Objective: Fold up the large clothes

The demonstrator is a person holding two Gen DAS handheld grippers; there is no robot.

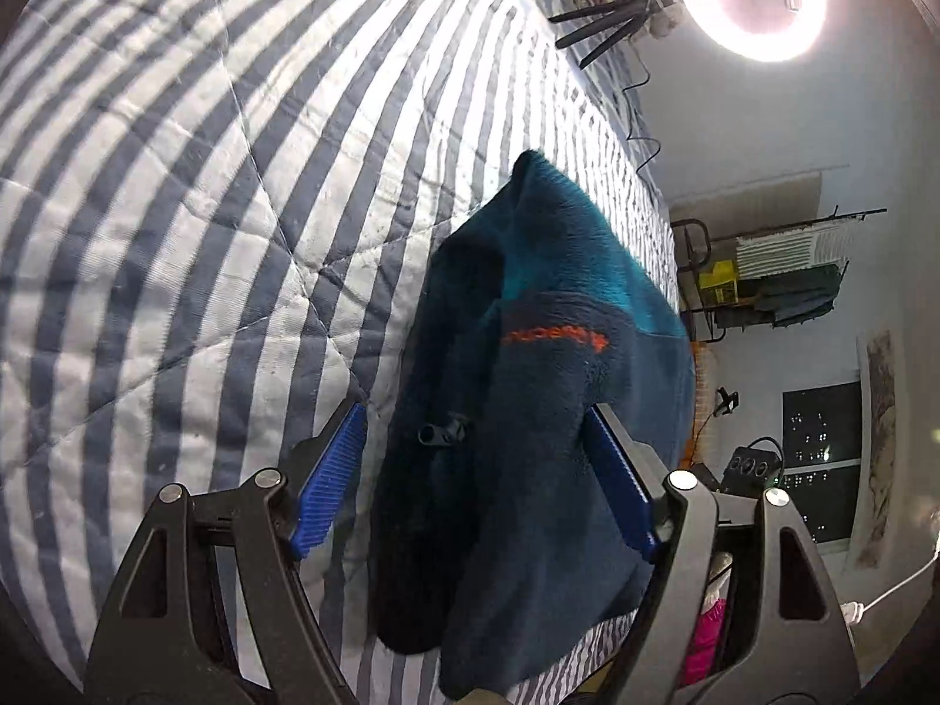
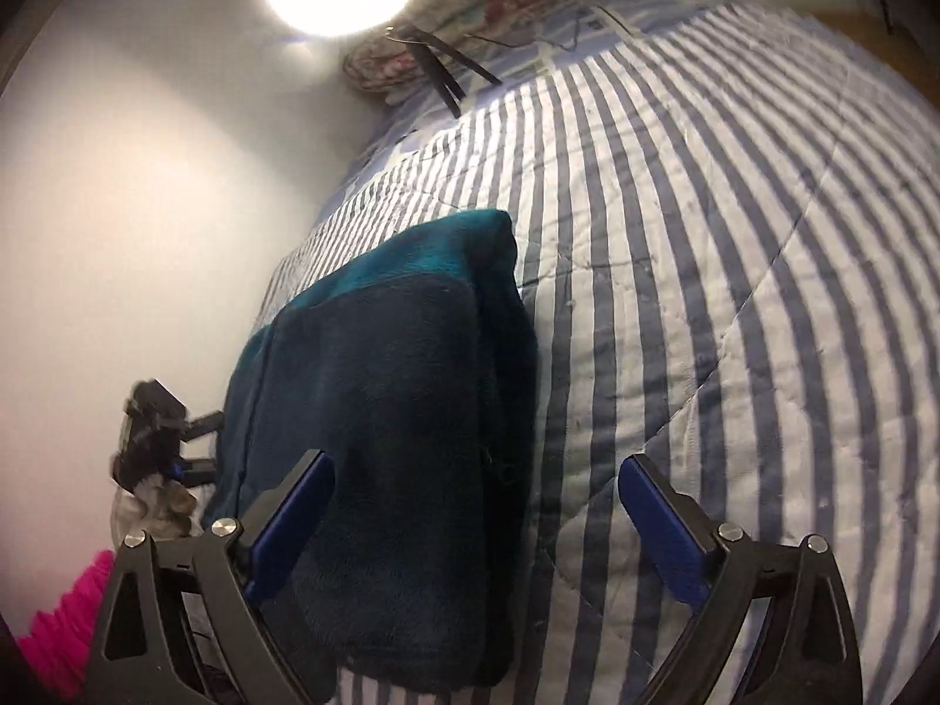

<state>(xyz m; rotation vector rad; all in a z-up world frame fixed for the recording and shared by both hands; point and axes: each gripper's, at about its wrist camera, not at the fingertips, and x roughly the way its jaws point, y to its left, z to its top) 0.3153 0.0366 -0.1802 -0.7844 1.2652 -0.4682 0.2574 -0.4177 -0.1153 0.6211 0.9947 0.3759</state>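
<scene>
The folded dark-navy and teal fleece garment (image 1: 529, 388) is lying near the edge of the bed, on the blue-and-white striped quilted bedspread (image 1: 176, 235). The left gripper (image 1: 476, 470) is straddling it with jaws standing wide, pressing nothing; the right gripper (image 2: 476, 529) is gaping fully, empty — the fleece at its 10 o'clock. Risk: thick, springy pile is resisting creases, so the stack may be unfolding or sliding off the edge.
</scene>
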